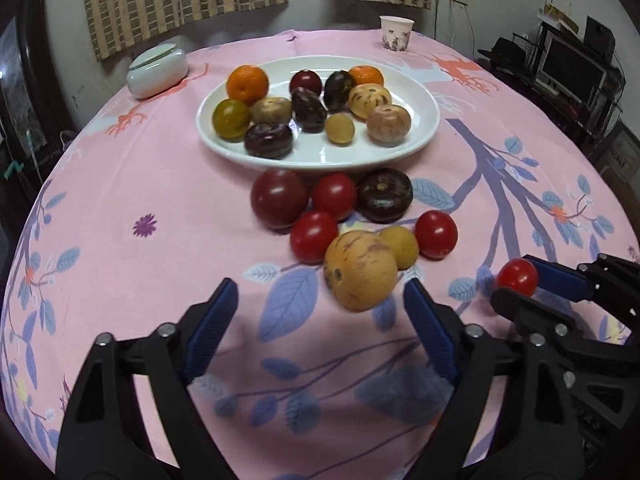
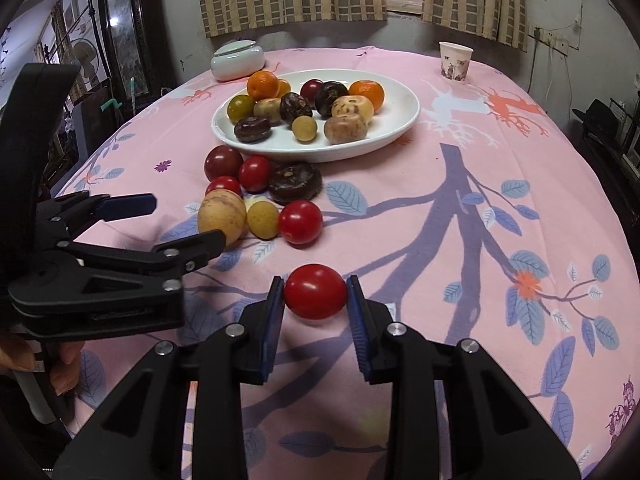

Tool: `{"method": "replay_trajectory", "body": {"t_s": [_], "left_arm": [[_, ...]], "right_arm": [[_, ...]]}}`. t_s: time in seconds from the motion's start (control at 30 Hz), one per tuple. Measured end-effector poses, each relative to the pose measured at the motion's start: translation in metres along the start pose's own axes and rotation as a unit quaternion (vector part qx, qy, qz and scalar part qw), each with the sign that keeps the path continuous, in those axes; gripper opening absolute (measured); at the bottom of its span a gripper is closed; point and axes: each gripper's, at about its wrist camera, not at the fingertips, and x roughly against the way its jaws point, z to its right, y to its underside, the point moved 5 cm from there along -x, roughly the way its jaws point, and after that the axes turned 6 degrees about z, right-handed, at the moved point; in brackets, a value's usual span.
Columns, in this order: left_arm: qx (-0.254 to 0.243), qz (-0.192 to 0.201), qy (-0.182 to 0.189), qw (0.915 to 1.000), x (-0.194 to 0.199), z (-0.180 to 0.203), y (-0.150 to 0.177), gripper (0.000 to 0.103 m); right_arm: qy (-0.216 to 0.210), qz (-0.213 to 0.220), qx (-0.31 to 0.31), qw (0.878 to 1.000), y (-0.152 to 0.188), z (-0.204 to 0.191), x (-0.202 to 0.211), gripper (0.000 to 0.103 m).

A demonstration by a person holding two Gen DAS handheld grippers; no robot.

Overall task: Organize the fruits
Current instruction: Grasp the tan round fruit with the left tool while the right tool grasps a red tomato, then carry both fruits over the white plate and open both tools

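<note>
Fruits lie in two groups on the pink flowered counter (image 2: 460,240): a white plate (image 2: 400,120) carries oranges, dark plums and speckled yellow fruit, and a loose cluster sits on the cloth just in front of the plate. One red cherry tomato (image 2: 315,291) is apart from both, clamped between the blue pads of the right hand-held gripper (image 2: 315,294), whose jaws are nearly closed on it. In the loose cluster the large yellow speckled fruit (image 1: 360,270) lies nearest the left hand-held gripper (image 1: 320,300), just ahead of its fingertips and toward its right finger. That gripper's jaws stand wide and hold nothing. A paper cup (image 1: 395,33) and a lidded white jar (image 1: 158,68) stand at the counter's far edge.
</note>
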Motion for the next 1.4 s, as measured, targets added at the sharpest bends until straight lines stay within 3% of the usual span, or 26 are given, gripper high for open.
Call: {"method": "replay_trajectory", "body": {"t_s": [0.07, 0.13, 0.17, 0.2, 0.33, 0.6, 0.9, 1.2, 1.4], "left_arm": [[0.004, -0.019, 0.005, 0.9998, -0.010, 0.003, 0.000, 0.071], [0.010, -0.027, 0.015, 0.9995, -0.016, 0.005, 0.000, 0.052], [0.013, -0.028, 0.020, 0.9993, -0.017, 0.007, 0.001, 0.050], [0.012, -0.023, 0.020, 0.9995, -0.017, 0.008, -0.001, 0.039], [0.006, -0.021, 0.017, 0.9996, -0.018, 0.013, -0.002, 0.039], [0.032, -0.006, 0.059, 0.9978, 0.000, -0.005, 0.005, 0.038], [0.047, 0.010, 0.074, 0.9961, 0.022, -0.022, 0.001, 0.038], [0.037, 0.038, 0.076, 0.9957, 0.038, -0.033, -0.042, 0.038], [0.032, 0.039, 0.060, 0.9969, 0.010, -0.045, -0.089, 0.039]], "right_arm": [[-0.004, 0.001, 0.000, 1.000, 0.000, 0.001, 0.000, 0.032], [-0.002, 0.000, 0.003, 1.000, 0.000, 0.000, 0.000, 0.032], [0.000, -0.001, 0.005, 1.000, 0.001, 0.000, -0.001, 0.032], [-0.001, -0.001, 0.006, 1.000, 0.001, 0.000, 0.000, 0.032], [0.000, -0.005, 0.013, 1.000, 0.002, -0.002, -0.002, 0.032], [-0.001, -0.012, 0.022, 1.000, 0.001, -0.012, -0.007, 0.032], [-0.010, -0.004, 0.038, 0.999, -0.010, -0.024, -0.003, 0.032], [-0.004, 0.029, 0.082, 0.996, -0.063, -0.034, 0.008, 0.032], [-0.064, 0.039, 0.079, 0.994, -0.116, -0.033, -0.019, 0.032]]}}
